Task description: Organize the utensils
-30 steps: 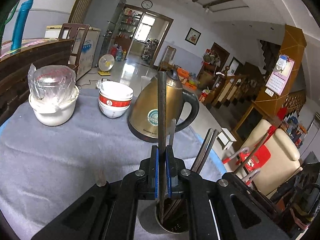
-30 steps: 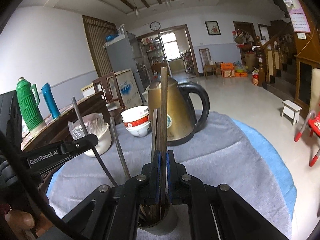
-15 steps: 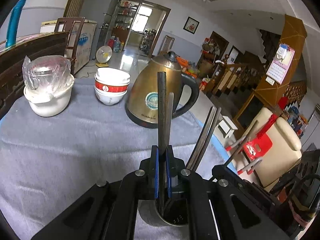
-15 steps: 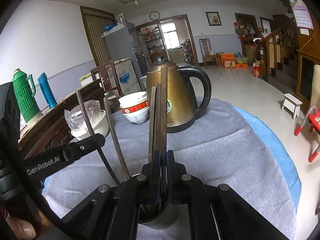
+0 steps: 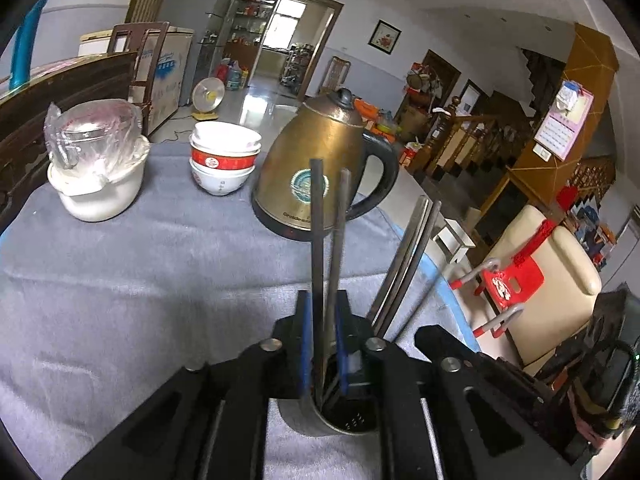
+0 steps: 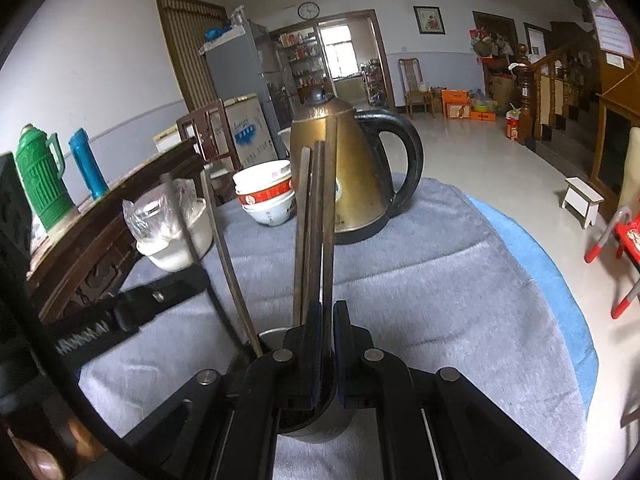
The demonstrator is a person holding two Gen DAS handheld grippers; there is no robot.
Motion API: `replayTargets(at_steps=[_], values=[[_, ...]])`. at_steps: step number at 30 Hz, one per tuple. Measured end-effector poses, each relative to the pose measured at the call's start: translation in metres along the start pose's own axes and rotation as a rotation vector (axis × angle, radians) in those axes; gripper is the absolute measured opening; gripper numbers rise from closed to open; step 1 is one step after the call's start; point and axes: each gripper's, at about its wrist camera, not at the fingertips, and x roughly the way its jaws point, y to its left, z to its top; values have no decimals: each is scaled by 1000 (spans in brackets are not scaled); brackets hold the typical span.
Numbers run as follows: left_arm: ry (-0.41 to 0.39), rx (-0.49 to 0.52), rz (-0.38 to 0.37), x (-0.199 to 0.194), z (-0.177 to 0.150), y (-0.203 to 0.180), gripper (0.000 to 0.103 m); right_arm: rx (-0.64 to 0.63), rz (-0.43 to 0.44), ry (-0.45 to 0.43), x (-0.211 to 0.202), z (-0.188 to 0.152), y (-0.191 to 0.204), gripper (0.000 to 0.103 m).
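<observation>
**Operator:** While both tongs hang over the metal cup (image 5: 344,420), here is my list. Item one: left tongs (image 5: 323,336), jaws parting, two chopsticks (image 5: 318,248) upright between the blue pads, lower ends already inside the cup just below. Item two: right tongs (image 6: 327,344), clenched on a chopstick (image 6: 329,216) whose foot is down in the same cup (image 6: 308,428).

**Checker:** And the rest of the utensils?

**Operator:** Item three: more chopsticks (image 5: 404,264) lean on the cup's rim, just to the right of my left tongs. I judge the placing almost done.

**Checker:** Risks?

**Operator:** If I pull the left tongs away crooked, a pad could drag a stick back out. The cup looks light and crowded; a sideways nudge from the right tongs might tip it. Letting go too high could bounce a stick onto the cloth.

**Checker:** Surface and room?

**Operator:** Item four: grey cloth (image 5: 132,280) over a blue cover. Beyond the tongs: brass kettle (image 5: 324,168), stacked bowls (image 5: 224,156), wrapped white pot (image 5: 96,164). Further off: tiled floor, wall clock, staircase, red chair.
</observation>
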Motion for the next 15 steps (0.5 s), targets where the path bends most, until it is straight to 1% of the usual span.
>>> replayTargets(at_steps=[2,8,9,11,12,14,15], values=[[-18,-6,3,-12,3,3,39,10,-13,-6,-5,1,-1,8],[-91,-15,38,-56,3,20,62,24,-41,-51,-36,3,1,8],[-98,-15,48,-61,1,24,65,23,-43,-60,-43,2,2,8],[-110,-11,96,-77,-7,40,75,22,-46,-71,-56,-1,4,8],[-110,-9,117,-81,-11,46,77,23,-46,-73,-61,-4,5,10],[-94,-7,176,-89,-24,66,80,37,-44,-59,-68,-14,7,20],[-83,-7,198,-91,-30,74,81,46,-36,-45,-69,-21,8,38]])
